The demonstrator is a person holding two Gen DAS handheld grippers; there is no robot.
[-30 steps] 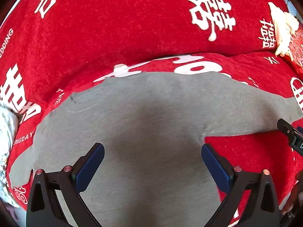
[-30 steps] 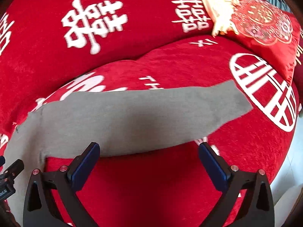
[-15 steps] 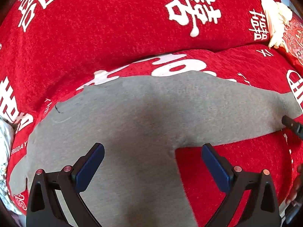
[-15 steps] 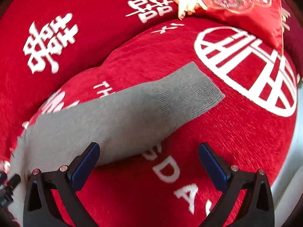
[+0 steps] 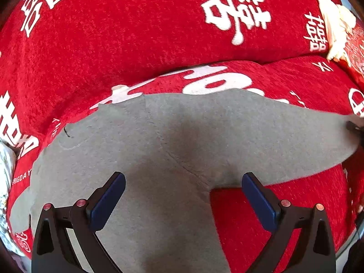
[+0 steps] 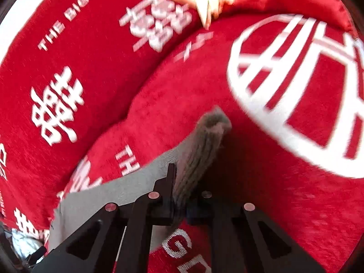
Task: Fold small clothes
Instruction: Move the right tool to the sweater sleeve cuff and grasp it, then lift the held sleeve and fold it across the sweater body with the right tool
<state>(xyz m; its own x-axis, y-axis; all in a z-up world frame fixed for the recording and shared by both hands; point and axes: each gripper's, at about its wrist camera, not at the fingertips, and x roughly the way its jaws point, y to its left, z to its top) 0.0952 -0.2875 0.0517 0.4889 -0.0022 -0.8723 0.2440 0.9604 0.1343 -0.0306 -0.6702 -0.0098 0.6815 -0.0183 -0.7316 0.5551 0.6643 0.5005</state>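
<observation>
Your right gripper (image 6: 182,195) has just closed, pinching the ribbed cuff of the grey knit garment (image 5: 182,141). Your left gripper (image 5: 182,195), jaws spread wide, hovers above its body. The garment lies flat on the red sofa cover with white characters (image 5: 136,34).

Right view motion-blurred, grey garment (image 5: 173,150) cut off below — sleeve end (image 6: 211,127) smeared

Left claw (image 5: 183,200) agape above grey garment (image 5: 182,141).
</observation>
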